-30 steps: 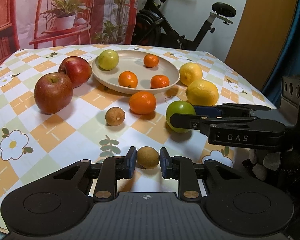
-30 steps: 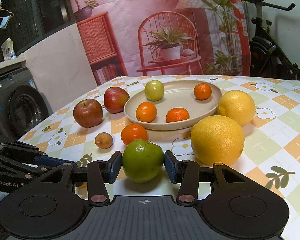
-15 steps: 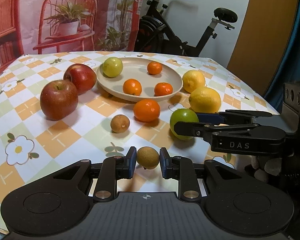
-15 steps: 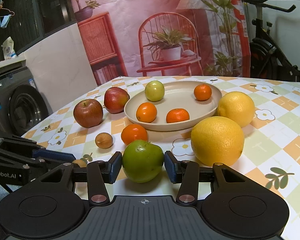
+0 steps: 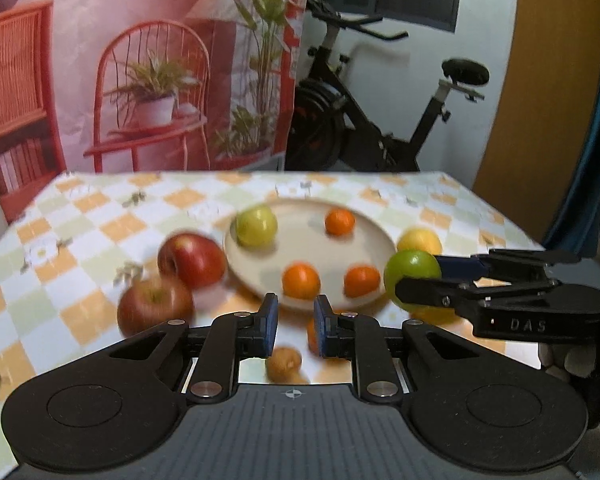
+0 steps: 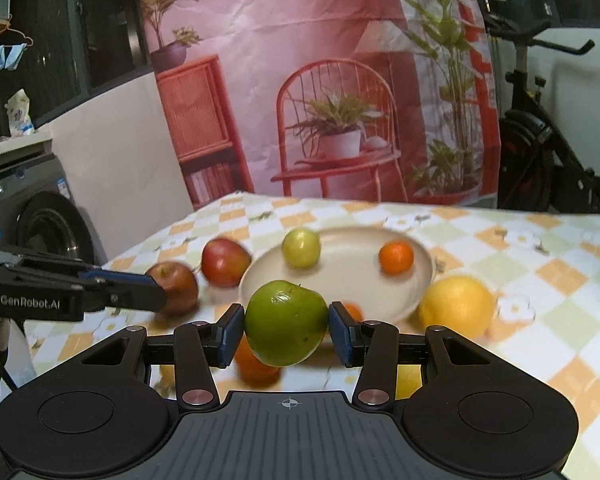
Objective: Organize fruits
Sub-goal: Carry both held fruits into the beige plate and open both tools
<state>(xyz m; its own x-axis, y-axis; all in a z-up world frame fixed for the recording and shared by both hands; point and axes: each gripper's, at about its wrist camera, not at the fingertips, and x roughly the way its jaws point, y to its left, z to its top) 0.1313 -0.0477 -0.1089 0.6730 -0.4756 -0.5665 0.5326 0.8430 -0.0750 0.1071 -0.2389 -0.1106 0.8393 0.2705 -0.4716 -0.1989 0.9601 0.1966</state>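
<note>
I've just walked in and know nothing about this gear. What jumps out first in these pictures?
A big green apple is clamped between the blue pads of the right gripper, held up off the checked tablecloth. Behind it, a cream plate holds a yellow-green fruit and small oranges, with two red apples to its left.

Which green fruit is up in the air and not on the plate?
The darker green apple, clamped between the right gripper pads. The paler yellow-green one sits on the plate, with nothing touching it.
</note>
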